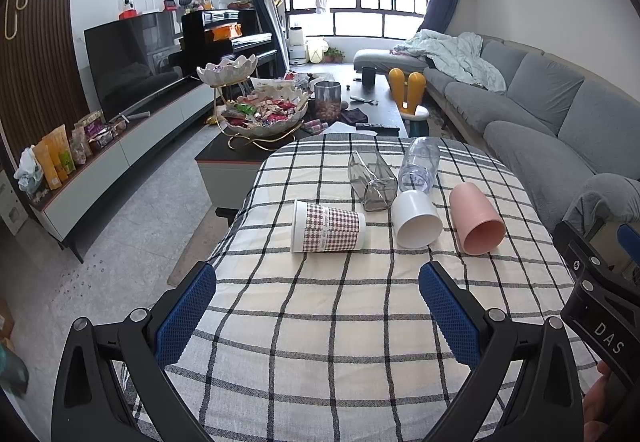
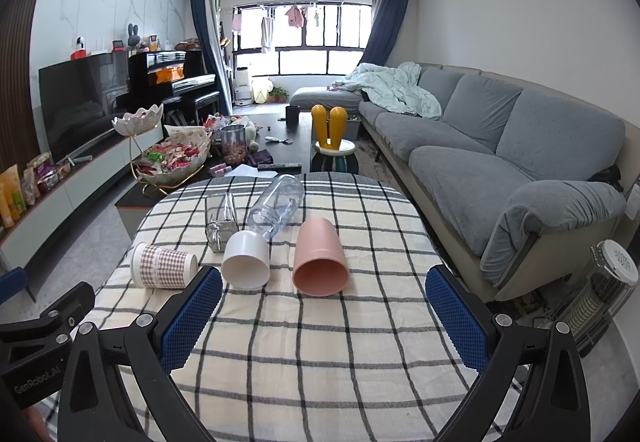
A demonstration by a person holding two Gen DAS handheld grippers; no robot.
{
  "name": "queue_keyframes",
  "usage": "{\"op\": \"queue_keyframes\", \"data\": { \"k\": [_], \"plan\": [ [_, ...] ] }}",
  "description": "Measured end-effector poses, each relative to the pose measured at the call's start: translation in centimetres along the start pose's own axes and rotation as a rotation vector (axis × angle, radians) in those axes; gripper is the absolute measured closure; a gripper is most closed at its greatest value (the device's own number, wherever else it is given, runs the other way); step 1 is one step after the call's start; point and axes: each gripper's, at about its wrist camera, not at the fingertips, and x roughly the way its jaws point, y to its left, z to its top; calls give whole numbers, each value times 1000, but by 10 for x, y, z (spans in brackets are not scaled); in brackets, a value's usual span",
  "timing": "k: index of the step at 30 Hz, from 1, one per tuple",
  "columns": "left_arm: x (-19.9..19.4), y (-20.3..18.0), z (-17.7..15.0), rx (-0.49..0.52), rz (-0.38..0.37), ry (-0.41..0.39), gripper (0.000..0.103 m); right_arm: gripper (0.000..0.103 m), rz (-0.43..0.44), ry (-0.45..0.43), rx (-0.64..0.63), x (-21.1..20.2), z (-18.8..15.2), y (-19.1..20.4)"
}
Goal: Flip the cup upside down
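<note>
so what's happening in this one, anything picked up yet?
Nothing picked up yet. A person holds both grippers over the near end of a checked tablecloth; the left gripper and right gripper are both open and empty. Ahead, five containers lie on their sides: a houndstooth paper cup, a white cup, a pink cup, a grey glass and a clear bottle. None has been flipped upside down yet.

Bare checked cloth [image 2: 320, 342] lies open ahead of both grippers — beyond it a row blocks passage: paper cup [image 2: 164, 267], white cup [image 2: 247, 260], pink cup [image 2: 319, 258], glass vase [image 2: 219, 216] and bottle [image 2: 276, 210] behind.
</note>
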Motion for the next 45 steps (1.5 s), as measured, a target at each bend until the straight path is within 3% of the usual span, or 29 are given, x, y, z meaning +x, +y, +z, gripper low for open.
{"op": "queue_keyframes", "data": {
  "k": [18,26,35,45],
  "plan": [
    [6,-1,-4,11,-15,16,0,1,-3,1,2,3,0,1],
    [17,9,7,68,-20,39,0,1,0,76,34,19,10,15],
    [46,13,35,301,-94,26,0,1,35,195,144,47,12,41],
    [81,-13,57,782,-240,30,0,1,-11,410,461,96,4,37]
  ]
}}
